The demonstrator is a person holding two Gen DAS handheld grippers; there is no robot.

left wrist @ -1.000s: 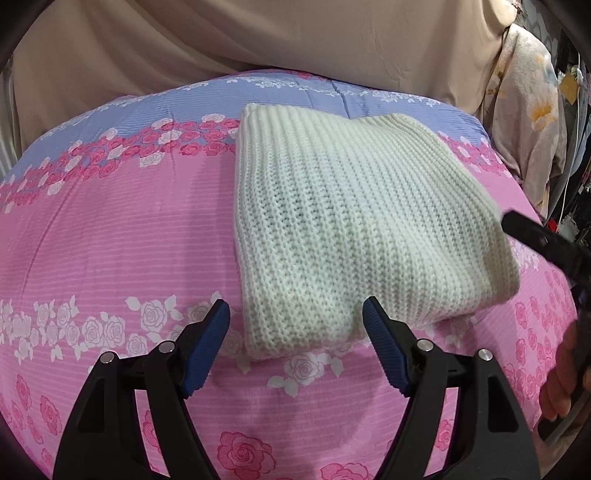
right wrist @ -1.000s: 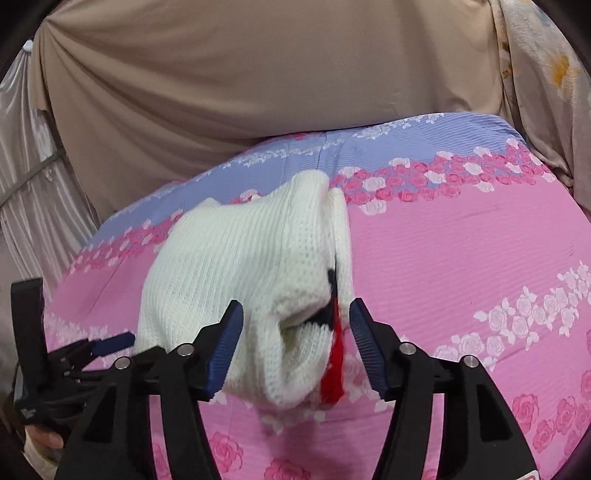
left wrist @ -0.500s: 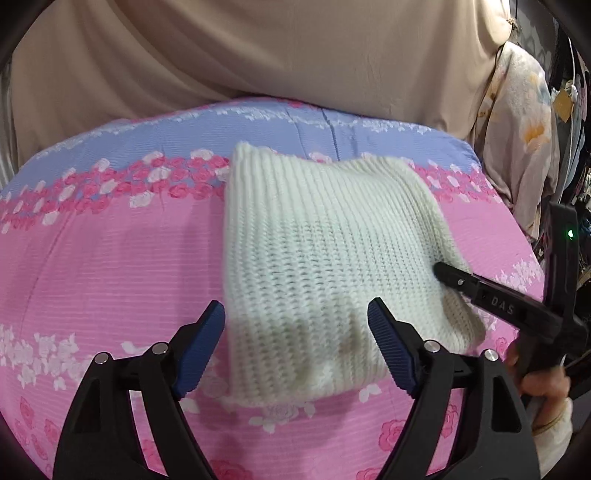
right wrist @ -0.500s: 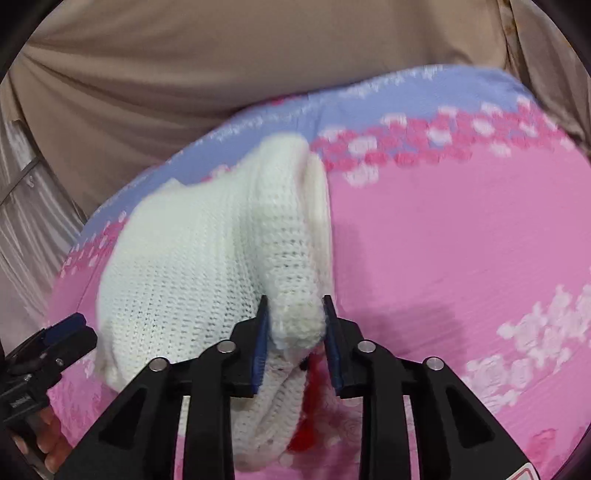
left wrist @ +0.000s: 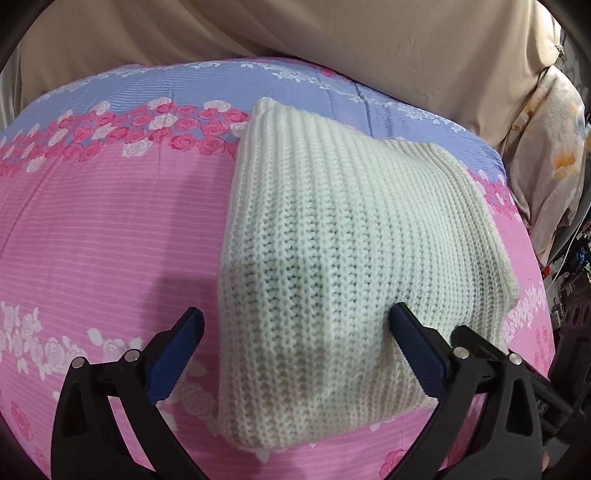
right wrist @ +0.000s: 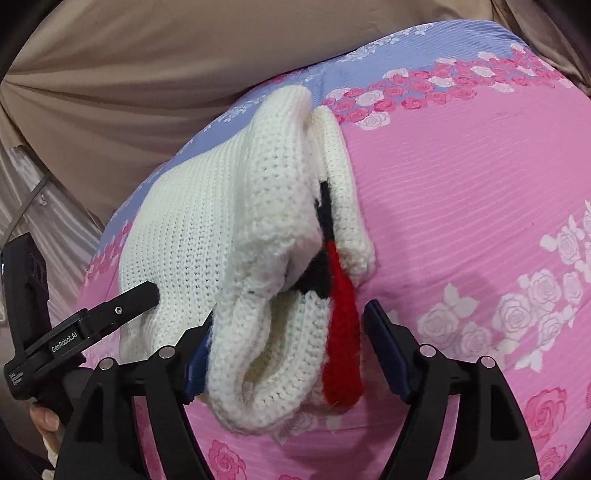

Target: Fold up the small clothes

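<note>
Left wrist view: left gripper (left wrist: pixel 295 343) wide open, blue pads (left wrist: pixel 177 354) straddling near end of folded white knit garment (left wrist: pixel 351 251), nothing clamped. Right pad pressed against knit, denting it; left pad just beside near-left corner, apart from fabric. Garment lying flat as rough rectangle on pink rose-print bedsheet (left wrist: pixel 110 221), far corner reaching lilac band (left wrist: pixel 184 85) of sheet. Ribbed side up, neat fold edge along left. Beige cloth (left wrist: pixel 258 29) hanging behind bed, floral fabric (left wrist: pixel 554 166) at right edge. Part of other tool's black body visible lower right, details unclear.

Right wrist view: right gripper (right wrist: pixel 286 354) also open wide, gripping nothing. Garment (right wrist: pixel 207 229) seen end-on from its open side: stacked layers bulging, thick rolled hem drooping between the pads. Red knit strip (right wrist: pixel 341 332) and black patch (right wrist: pixel 317 273) showing inside the fold, red strip hanging at right of the bundle. Left pad partly hidden behind hem, prob touching; right pad just beside red strip, contact unclear. Left gripper (right wrist: pixel 147 295) entering from left, one black finger tip pushed into knit side; second finger not visible from here. Thumb of holding hand (right wrist: pixel 44 419) at bottom-left. Sheet (right wrist: pixel 461 206) bare to right of garment.
</note>
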